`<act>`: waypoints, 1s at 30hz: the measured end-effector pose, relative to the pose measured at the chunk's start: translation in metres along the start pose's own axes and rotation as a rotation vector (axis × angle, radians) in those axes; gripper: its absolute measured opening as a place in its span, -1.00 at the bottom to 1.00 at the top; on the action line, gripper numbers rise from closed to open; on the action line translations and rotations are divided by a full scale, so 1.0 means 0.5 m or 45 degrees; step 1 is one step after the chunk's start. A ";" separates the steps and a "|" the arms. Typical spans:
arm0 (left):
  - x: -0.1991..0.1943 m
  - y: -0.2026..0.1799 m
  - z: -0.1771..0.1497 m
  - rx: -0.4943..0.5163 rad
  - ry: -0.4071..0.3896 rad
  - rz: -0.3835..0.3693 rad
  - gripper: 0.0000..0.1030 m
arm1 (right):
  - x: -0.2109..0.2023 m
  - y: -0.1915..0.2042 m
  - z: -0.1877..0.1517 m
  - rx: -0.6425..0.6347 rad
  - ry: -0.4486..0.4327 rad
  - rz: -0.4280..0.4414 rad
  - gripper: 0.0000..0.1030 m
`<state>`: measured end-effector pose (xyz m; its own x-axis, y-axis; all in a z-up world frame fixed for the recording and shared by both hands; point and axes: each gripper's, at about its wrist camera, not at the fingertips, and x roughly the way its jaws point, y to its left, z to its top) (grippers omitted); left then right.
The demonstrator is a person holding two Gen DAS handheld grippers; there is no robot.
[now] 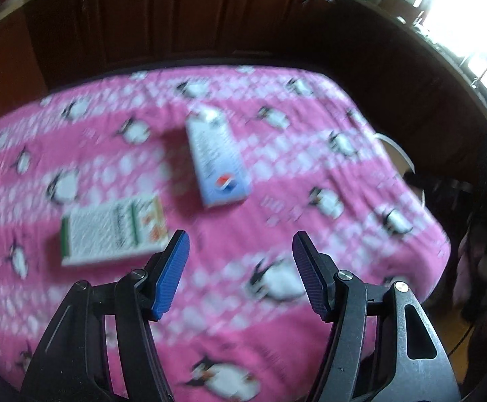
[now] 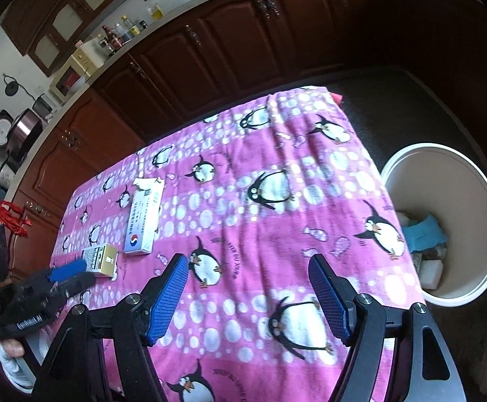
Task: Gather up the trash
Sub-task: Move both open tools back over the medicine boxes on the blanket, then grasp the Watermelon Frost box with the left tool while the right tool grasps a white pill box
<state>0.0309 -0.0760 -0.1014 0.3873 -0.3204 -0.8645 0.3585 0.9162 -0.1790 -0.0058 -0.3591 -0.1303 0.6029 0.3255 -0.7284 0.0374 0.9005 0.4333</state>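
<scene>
Meanwhile both claws, left claw [image 1: 240, 248] and right claw [image 2: 248, 269], hang spread and empty above the penguin cloth [image 2: 277, 221].

Motion-blurred boxes [image 1: 218, 160]; bin [image 2: 471, 181] contents half behind tablecloth [image 2: 277, 234].

I see a table with a pink penguin cloth [image 2: 277, 234]. On it lie a white box [image 2: 142, 216] and, just beside it, a green box [image 2: 101, 259].
</scene>
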 end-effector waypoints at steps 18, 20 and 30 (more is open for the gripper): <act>0.108 0.149 0.109 -0.194 0.017 -0.101 0.22 | 0.028 0.039 0.004 -0.034 0.047 -0.020 0.40; 0.102 0.176 0.129 -0.249 0.009 -0.112 0.22 | 0.035 0.048 0.006 -0.040 0.057 -0.017 0.40; -0.011 0.199 0.109 -0.172 -0.052 -0.080 0.32 | 0.111 0.147 0.019 -0.124 0.126 0.072 0.49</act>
<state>0.1108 0.0038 -0.0887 0.4027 -0.3851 -0.8304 0.2668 0.9172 -0.2960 0.0378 -0.2775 -0.1337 0.5203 0.3989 -0.7551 -0.0748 0.9021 0.4249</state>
